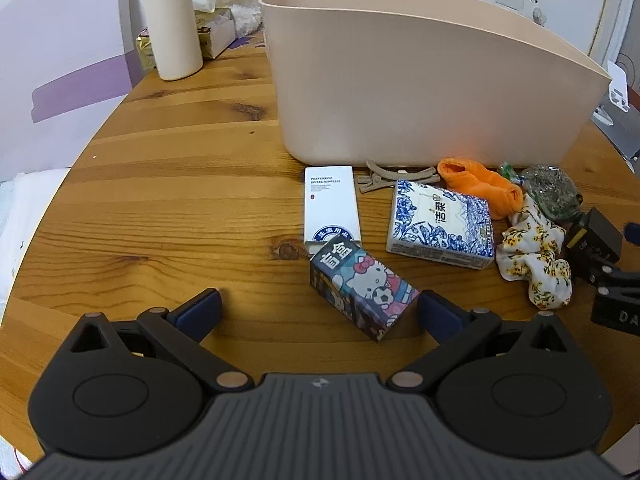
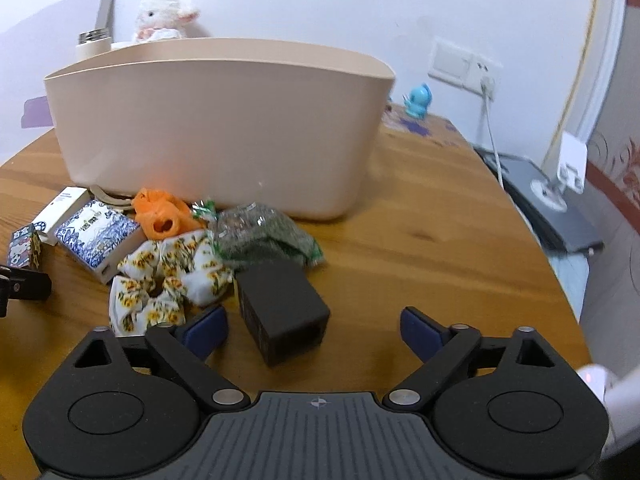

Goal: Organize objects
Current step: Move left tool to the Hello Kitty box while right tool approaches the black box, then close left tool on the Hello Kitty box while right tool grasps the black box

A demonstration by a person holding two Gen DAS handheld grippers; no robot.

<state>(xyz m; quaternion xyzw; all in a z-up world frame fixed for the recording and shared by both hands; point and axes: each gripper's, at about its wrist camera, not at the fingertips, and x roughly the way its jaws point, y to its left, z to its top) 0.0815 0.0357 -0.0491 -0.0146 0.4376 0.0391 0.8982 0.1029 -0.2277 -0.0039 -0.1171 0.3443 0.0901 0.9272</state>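
**Clutter lined up before the bin, both tongs spread wide**

The wooden surface [image 1: 160, 208] carries everything. Largest on it is the beige plastic bin [image 1: 420, 92], standing upright toward the back, its inside hidden from both views. Behind its left end stands a white thermos [image 1: 172, 28] with a steel rim.

The left tongs [image 1: 318, 312] are released, jaws wide apart; the Hello Kitty box [image 1: 362, 286] lies on the surface between them, its near corner just beside the right pad, nothing gripped. The right tongs [image 2: 314, 326] are likewise released, with the black box [image 2: 282, 310] lying on its side between the pads, nearer the left one, not held.

In front of the bin, left to right, lie a white hotel-supplies box [image 1: 330, 204], a blue-and-white floral box [image 1: 440, 226], a floral scrunchie [image 1: 534, 258] touching the black box, an orange cloth item [image 1: 480, 188] against the bin's foot, and a clear packet of dark green bits [image 1: 552, 188]. A tan hair clip [image 1: 384, 178] lies between the white box and the bin.
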